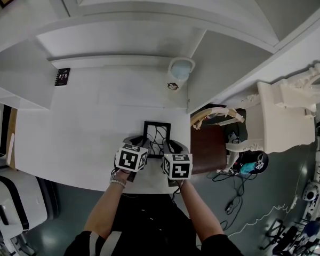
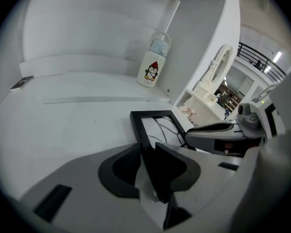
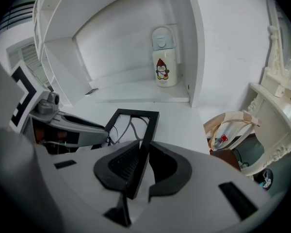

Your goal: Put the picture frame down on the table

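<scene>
My left gripper [image 2: 146,152] pinches the left rail of the picture frame [image 1: 157,137], and my right gripper [image 3: 141,152] pinches the right rail. The frame's long side points away toward the bottle [image 1: 180,73], low over the table [image 1: 69,137]. I can't tell whether they touch.

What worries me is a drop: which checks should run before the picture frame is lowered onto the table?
1. Left gripper shut on the picture frame's left rail: ok.
2. Right gripper shut on its right rail: ok.
3. White table beneath the frame free of other things: ok.
4. Penguin bottle well behind the frame, apart from it: ok.
5. Frame's far edge touching the table: cannot tell.
</scene>
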A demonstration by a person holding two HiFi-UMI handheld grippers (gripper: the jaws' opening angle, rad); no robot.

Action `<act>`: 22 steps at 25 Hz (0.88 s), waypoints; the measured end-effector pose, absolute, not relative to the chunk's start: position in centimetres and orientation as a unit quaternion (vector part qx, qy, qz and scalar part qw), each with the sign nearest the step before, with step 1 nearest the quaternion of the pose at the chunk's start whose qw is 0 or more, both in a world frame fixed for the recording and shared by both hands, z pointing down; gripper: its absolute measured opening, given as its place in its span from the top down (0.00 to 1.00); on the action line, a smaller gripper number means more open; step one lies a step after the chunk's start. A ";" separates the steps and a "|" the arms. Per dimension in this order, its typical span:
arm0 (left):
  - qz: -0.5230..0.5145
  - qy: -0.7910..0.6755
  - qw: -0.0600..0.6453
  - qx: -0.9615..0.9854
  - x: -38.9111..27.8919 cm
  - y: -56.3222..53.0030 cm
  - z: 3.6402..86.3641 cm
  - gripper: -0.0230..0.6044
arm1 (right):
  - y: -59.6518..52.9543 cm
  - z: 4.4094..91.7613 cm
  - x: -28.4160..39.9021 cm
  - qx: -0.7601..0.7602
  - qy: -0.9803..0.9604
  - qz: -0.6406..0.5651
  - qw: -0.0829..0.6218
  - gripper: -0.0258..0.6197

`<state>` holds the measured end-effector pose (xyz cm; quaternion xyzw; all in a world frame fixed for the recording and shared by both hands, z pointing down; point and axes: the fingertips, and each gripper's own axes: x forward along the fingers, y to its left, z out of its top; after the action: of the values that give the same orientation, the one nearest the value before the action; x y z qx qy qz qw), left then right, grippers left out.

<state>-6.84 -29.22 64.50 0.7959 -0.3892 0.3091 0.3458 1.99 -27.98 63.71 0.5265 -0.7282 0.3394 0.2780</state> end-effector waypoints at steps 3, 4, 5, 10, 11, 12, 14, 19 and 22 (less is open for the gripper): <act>0.315 -0.390 0.344 0.794 -6.9 -29.2 64.9 0.82 | -28.1 64.1 1.9 0.525 -0.728 0.334 0.287 0.86; 0.316 -0.391 0.342 0.794 -6.9 -29.1 64.9 0.82 | -28.1 64.1 1.9 0.525 -0.729 0.330 0.290 0.86; 0.317 -0.393 0.340 0.794 -6.9 -29.2 65.0 0.82 | -28.1 64.1 1.8 0.523 -0.731 0.326 0.293 0.86; 0.312 -0.403 0.334 0.793 -7.0 -29.4 64.9 0.82 | -28.5 64.1 1.7 0.516 -0.740 0.326 0.283 0.86; 0.312 -0.404 0.333 0.793 -7.0 -29.4 64.9 0.82 | -28.5 64.1 1.7 0.516 -0.741 0.325 0.281 0.86; 0.312 -0.405 0.331 0.793 -7.0 -29.4 64.9 0.82 | -28.5 64.1 1.7 0.516 -0.743 0.323 0.280 0.86; 0.307 -0.406 0.332 0.794 -7.0 -29.4 64.8 0.82 | -28.4 64.1 1.6 0.517 -0.745 0.319 0.276 0.86; 0.282 -0.405 0.342 0.800 -7.1 -29.4 64.1 0.76 | -28.7 63.9 2.5 0.533 -0.741 0.332 0.238 0.78; 0.263 -0.412 0.344 0.802 -7.7 -29.4 63.2 0.76 | -29.1 62.9 3.1 0.546 -0.742 0.328 0.210 0.78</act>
<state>-7.72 -29.41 63.24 0.8018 -0.4119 0.2631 0.3439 3.05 -29.07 62.87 0.5459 -0.7419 0.3280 0.2096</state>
